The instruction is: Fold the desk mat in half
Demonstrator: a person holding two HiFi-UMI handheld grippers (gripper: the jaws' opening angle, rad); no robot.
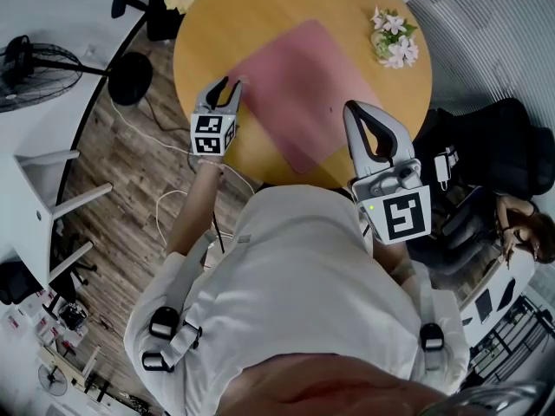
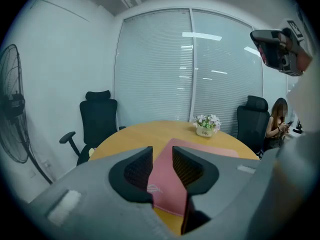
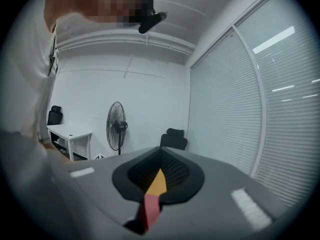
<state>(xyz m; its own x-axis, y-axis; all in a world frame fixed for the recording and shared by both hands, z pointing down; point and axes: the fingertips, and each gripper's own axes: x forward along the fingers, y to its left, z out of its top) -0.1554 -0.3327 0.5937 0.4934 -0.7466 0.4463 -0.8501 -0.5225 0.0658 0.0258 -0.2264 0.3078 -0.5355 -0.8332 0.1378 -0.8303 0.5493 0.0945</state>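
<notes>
A pink desk mat (image 1: 303, 85) lies flat on the round wooden table (image 1: 260, 7). My left gripper (image 1: 230, 85) is at the mat's left corner, near the table's edge. In the left gripper view its jaws (image 2: 162, 156) stand apart with the mat (image 2: 167, 186) showing in the gap, and the pads do not press on it. My right gripper (image 1: 360, 111) hovers over the mat's near right part. In the right gripper view its jaws (image 3: 160, 159) meet at the tips, with only a sliver of table (image 3: 157, 183) and mat (image 3: 151, 206) visible below. It holds nothing.
A pot of flowers (image 1: 393, 40) stands at the table's far right, beyond the mat. Black office chairs (image 2: 97, 116) ring the table. A standing fan (image 1: 35, 68) and a white desk (image 1: 26, 206) are at the left. A person (image 1: 520, 228) sits at the right.
</notes>
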